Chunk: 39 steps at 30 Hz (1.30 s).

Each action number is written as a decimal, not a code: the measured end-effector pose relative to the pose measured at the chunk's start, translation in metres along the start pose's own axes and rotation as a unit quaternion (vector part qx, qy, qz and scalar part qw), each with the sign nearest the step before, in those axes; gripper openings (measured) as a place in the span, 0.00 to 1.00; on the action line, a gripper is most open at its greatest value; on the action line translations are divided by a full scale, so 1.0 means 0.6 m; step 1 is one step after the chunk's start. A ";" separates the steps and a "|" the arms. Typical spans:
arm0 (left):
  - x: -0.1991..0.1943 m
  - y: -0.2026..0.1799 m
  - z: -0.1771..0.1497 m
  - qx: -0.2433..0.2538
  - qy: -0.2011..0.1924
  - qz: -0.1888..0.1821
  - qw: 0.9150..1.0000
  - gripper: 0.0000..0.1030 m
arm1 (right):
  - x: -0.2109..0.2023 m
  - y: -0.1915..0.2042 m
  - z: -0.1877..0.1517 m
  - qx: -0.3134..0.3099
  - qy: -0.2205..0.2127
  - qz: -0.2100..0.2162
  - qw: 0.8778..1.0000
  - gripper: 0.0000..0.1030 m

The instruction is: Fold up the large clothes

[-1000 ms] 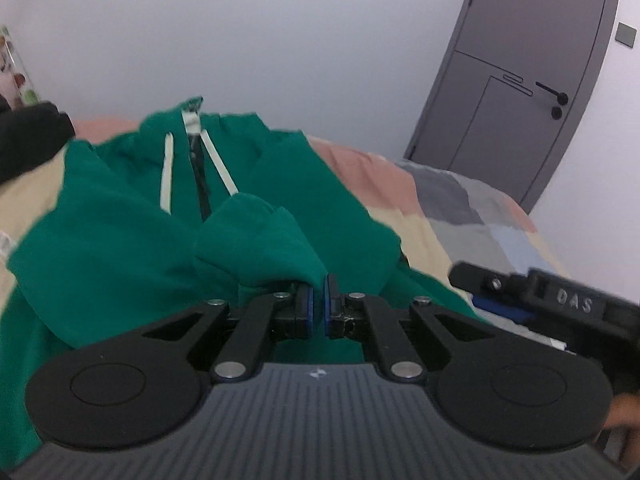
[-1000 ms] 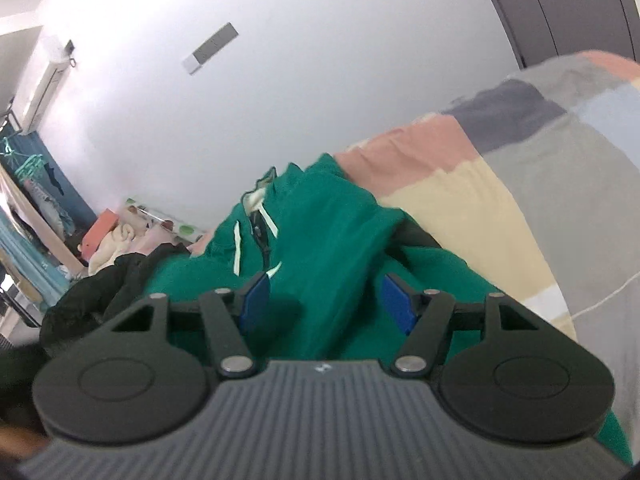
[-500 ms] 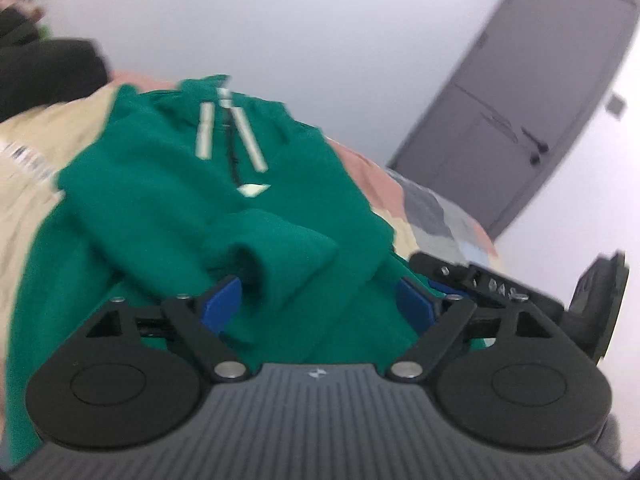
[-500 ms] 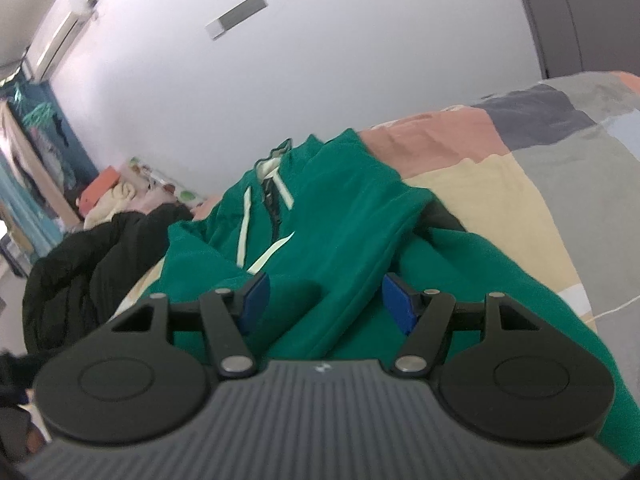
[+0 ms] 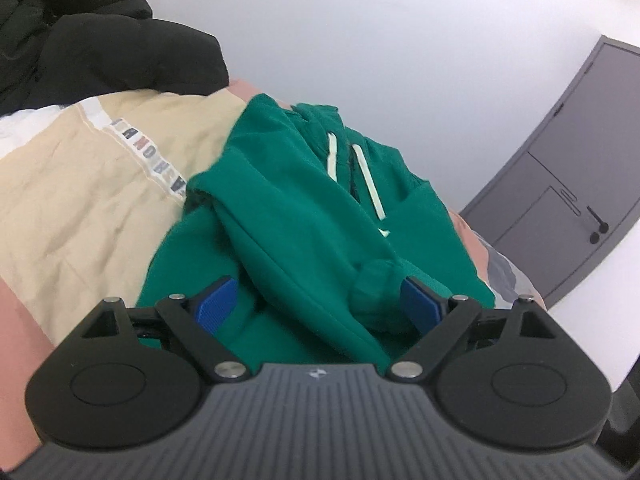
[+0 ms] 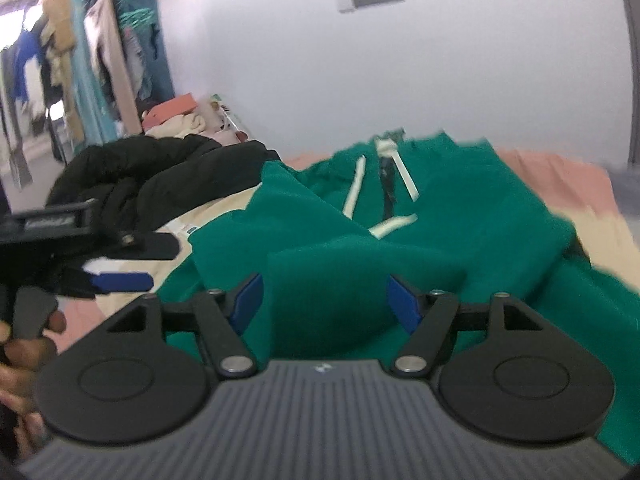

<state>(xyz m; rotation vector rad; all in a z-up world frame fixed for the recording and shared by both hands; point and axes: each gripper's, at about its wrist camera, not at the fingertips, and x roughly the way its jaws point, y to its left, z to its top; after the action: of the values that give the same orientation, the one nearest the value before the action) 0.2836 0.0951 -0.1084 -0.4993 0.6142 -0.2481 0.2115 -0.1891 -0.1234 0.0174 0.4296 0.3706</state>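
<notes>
A green zip hoodie (image 5: 304, 208) with white drawstrings lies on the bed, one sleeve folded across its front. My left gripper (image 5: 319, 304) hangs low over the hoodie's near part, open wide. The folded sleeve and its cuff (image 5: 376, 280) lie between the blue pads, which do not press on them. In the right wrist view the hoodie (image 6: 460, 220) fills the middle. My right gripper (image 6: 326, 302) stands over a fold of green cloth, its jaws opening, and the pads do not press on the fold. The left gripper (image 6: 136, 264) shows at the left, held by a hand (image 6: 28, 352).
A black padded jacket (image 5: 100, 40) (image 6: 160, 172) is heaped on the bed to the left of the hoodie. The patchwork bedcover (image 5: 80, 208) is beige beside it. A grey door (image 5: 560, 200) stands at the right; hanging clothes (image 6: 80, 60) at the far left.
The left gripper was shut on green cloth and has opened wide, letting it go. Both grippers have swung leftwards and rolled; the black jacket has come into the left view.
</notes>
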 end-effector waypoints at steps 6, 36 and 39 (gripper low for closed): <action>0.025 0.032 -0.003 -0.002 -0.001 0.016 1.000 0.89 | 0.066 0.037 -0.003 -0.070 0.024 -0.061 0.995 0.68; -0.002 0.035 -0.021 -0.011 -0.020 0.018 1.000 0.89 | -0.059 -0.096 -0.097 0.279 0.059 -0.149 0.947 0.68; -0.003 0.035 -0.021 -0.013 -0.019 0.018 1.000 0.89 | -0.082 -0.100 -0.098 0.292 0.041 -0.165 0.941 0.69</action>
<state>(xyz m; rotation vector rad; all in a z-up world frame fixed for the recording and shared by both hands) 0.2761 0.1089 -0.1275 -0.5154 0.5887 -0.1958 0.1665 -0.2660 -0.1625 0.5042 0.6025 -0.0981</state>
